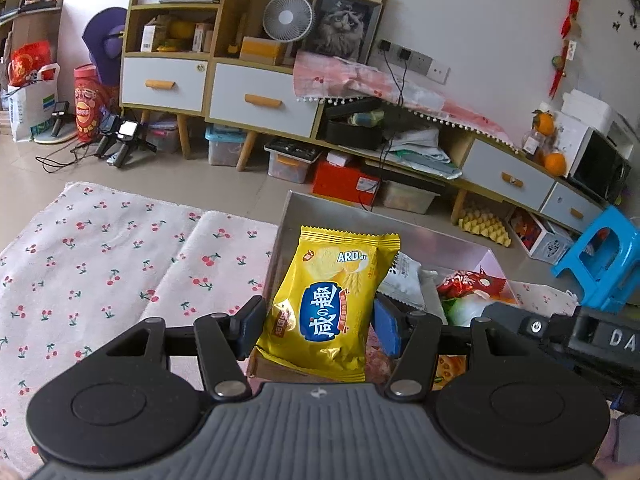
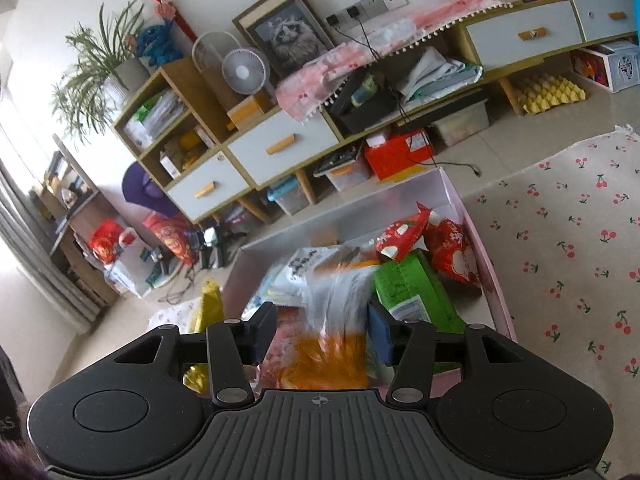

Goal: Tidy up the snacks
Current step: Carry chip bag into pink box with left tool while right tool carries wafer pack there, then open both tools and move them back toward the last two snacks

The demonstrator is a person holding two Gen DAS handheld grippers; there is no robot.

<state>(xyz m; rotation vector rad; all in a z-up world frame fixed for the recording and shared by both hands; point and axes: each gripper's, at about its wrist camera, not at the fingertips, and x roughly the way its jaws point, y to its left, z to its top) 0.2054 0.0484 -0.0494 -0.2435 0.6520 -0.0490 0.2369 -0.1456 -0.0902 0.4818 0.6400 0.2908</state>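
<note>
Left hand-held gripper (image 1: 314, 330) clamps yellow packet (image 1: 326, 308) over box rim (image 1: 280, 240); right's grip unclear.

A yellow chip bag (image 1: 334, 304) with a blue oval label stands upright between the left fingers (image 1: 251, 330), over the box's (image 1: 288, 216) near edge. Between the right fingers (image 2: 262, 332) hangs a blurred clear-and-orange packet (image 2: 332, 336), possibly slipping. Beyond them, in the box, lie a green pack (image 2: 416, 284), red bags (image 2: 452, 252) and white packets (image 2: 296, 272).
</note>
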